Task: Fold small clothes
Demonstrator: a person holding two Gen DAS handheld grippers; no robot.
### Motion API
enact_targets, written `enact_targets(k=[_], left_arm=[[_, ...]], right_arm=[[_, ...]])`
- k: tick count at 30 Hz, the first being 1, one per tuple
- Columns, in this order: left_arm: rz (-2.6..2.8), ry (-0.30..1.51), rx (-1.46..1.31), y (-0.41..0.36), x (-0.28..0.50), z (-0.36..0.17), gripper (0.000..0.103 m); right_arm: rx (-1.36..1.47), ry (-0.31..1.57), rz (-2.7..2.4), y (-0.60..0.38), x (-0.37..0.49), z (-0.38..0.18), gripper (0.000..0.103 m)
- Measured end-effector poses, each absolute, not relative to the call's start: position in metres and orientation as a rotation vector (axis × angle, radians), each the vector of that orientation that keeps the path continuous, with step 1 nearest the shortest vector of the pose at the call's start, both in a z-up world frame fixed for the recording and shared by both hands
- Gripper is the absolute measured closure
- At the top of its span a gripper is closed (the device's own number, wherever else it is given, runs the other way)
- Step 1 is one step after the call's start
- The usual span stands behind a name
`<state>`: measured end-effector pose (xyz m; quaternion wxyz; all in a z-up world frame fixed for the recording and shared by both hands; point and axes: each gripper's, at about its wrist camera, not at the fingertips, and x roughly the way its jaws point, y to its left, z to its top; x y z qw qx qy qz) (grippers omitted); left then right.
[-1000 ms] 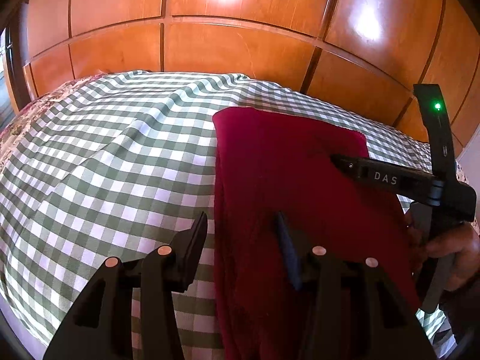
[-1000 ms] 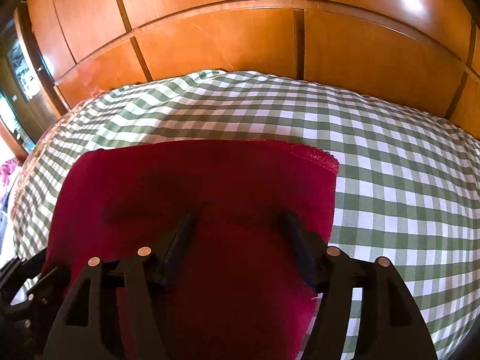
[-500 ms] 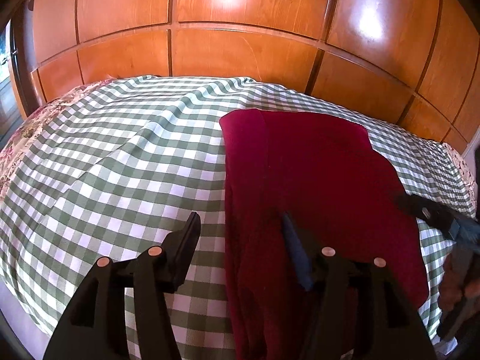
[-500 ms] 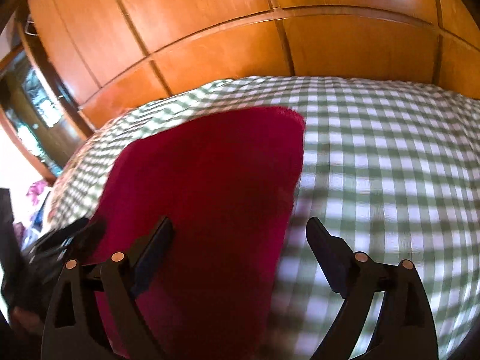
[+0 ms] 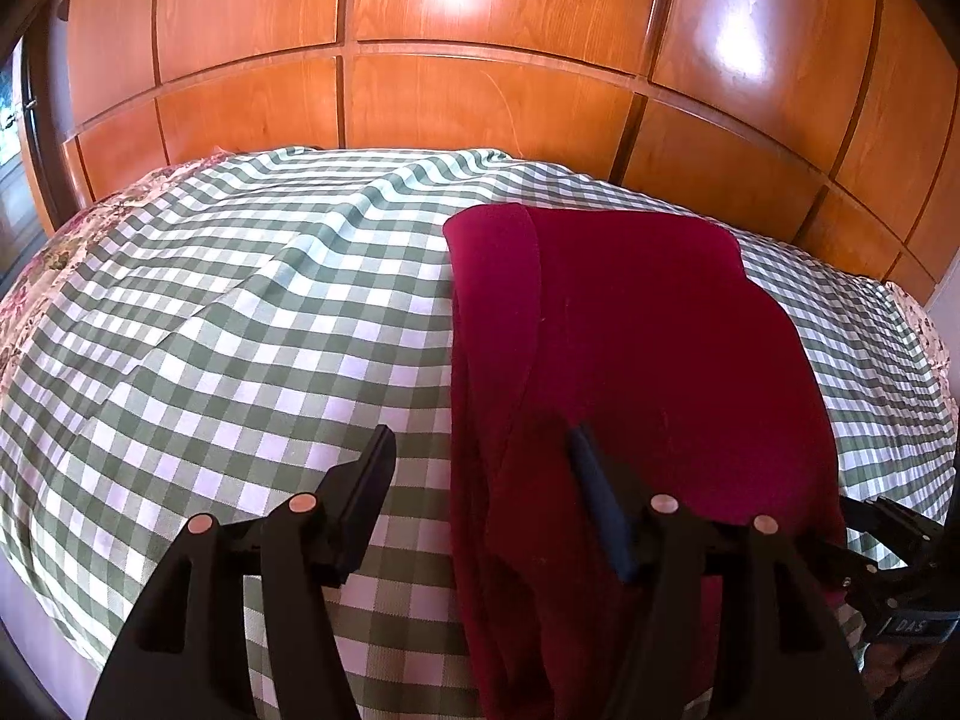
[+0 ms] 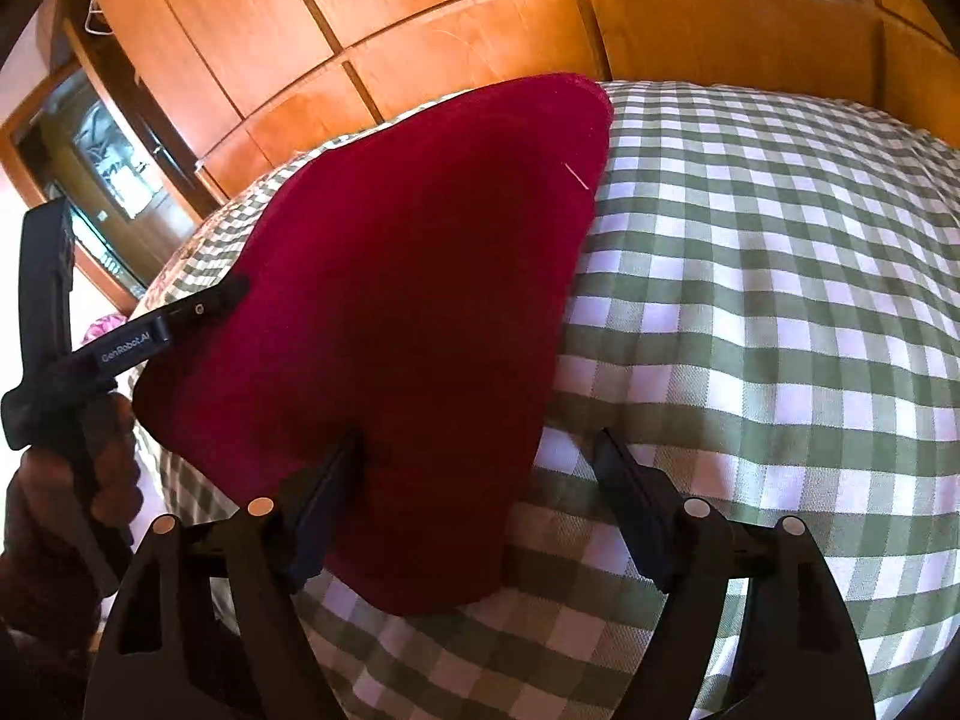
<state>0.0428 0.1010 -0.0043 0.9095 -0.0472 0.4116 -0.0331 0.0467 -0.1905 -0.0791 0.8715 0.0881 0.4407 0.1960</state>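
Observation:
A dark red garment [image 5: 630, 348] lies folded lengthwise on a bed with a green and white checked cover [image 5: 240, 330]. My left gripper [image 5: 480, 450] is open above the garment's near left edge, one finger over the cover and one over the cloth. My right gripper [image 6: 477, 450] is open over the garment's [image 6: 420, 276] near right corner, its left finger over the cloth and its right finger over the cover [image 6: 750, 300]. Each gripper shows at the edge of the other's view: the right one [image 5: 888, 546] and the left one [image 6: 198, 306].
A wooden panelled wall [image 5: 480, 90] stands behind the bed. A floral sheet edge [image 5: 36, 282] shows at the bed's far left. A dark cabinet with glass [image 6: 102, 168] stands at the left in the right wrist view.
My right gripper has drawn back from over the middle of the garment to its near right corner and opened wider. My left gripper has stayed open near the left edge.

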Motion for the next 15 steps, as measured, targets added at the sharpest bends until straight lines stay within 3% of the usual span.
enact_targets(k=[15], left_arm=[[-0.053, 0.814, -0.103, 0.115, 0.033, 0.005, 0.038]], right_arm=[[0.278, 0.953, 0.453, -0.203, 0.055, -0.067, 0.018]])
